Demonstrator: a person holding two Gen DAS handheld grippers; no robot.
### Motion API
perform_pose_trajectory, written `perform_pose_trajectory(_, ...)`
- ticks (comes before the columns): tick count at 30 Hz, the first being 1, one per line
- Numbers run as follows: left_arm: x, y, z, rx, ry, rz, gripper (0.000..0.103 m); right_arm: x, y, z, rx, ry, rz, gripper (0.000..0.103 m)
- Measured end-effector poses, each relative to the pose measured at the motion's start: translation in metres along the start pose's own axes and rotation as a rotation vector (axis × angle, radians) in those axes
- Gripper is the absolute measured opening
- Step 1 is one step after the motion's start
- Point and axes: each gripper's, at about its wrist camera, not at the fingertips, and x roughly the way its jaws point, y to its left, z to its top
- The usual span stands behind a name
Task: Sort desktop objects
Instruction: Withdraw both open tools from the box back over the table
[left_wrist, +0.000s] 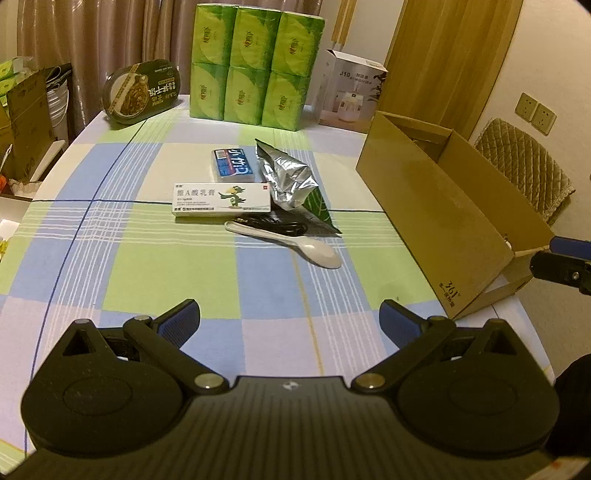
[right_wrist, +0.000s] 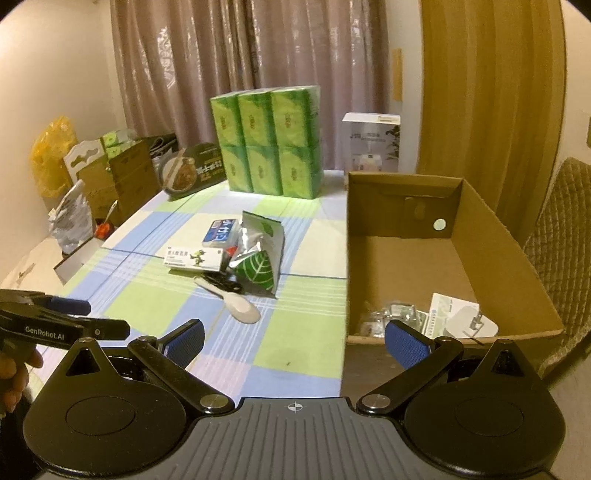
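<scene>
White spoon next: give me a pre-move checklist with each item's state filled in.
1. Left claw open and empty: ok.
2. Right claw open and empty: ok.
3. White spoon bowl end free to grasp: ok.
4. Spoon handle free: not ok, the black cable lies across it.
5. Cardboard box open with bare floor left: ok.
6. Spoon clear of the medicine carton: cannot tell.

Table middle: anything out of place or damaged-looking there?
Yes. The foil bag lies crumpled and torn open, its silver inside showing. A black cable is heaped across the white spoon's handle, beside the ointment box. Nothing spilled.
</scene>
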Motion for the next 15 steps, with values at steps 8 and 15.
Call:
perform_pose_trajectory(8, 0.001, 0.017, 0.002, 0.001, -0.002, 0.014, 0.101, 0.009, 0.02, 0.004, -0.055, 0.017, 0.027, 0.101)
perform_pose_trajectory(15, 0.008, 0.029, 0.008, 0.053, 0.004, 0.025, 0.101, 0.027, 0.044, 0.009, -0.136, 0.033, 0.057, 0.101)
